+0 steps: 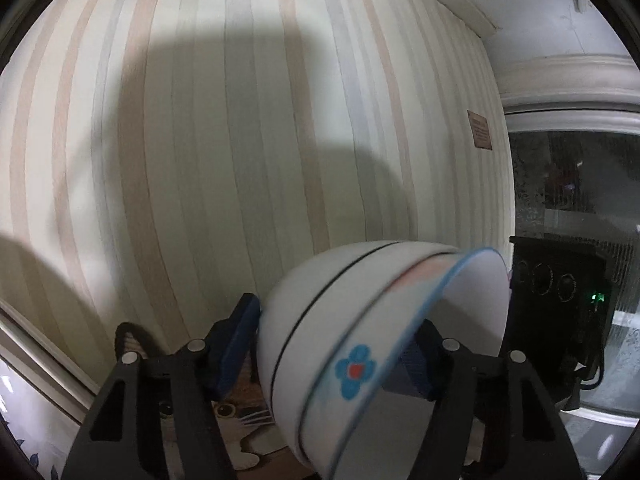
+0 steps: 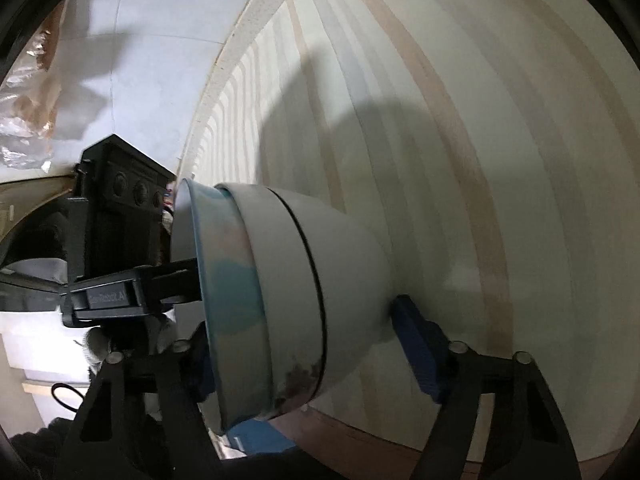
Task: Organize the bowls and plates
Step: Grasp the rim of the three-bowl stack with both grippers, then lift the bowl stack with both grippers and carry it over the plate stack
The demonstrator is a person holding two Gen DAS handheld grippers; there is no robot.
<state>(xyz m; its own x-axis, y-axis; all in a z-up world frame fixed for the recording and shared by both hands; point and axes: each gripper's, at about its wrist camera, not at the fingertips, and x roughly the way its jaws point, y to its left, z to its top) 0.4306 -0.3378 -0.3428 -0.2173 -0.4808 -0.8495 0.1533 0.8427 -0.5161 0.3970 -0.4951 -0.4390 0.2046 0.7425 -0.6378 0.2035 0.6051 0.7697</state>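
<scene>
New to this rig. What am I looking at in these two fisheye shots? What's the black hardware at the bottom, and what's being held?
There is no robot arm here: a person carries one hand-held gripper in each hand, and each has a fisheye camera looking forward along its two fingers.

The left wrist view shows the left hand-held gripper: black arms with blue pads. Between them sits a stack of two nested bowls, a white bowl with a black line and a blue-rimmed bowl with a blue flower.

The right wrist view shows the right hand-held gripper around the same stack, tipped sideways; the other gripper reaches in from the left.

Behind is a striped wall and a black box. No resting surface is clearly visible.
</scene>
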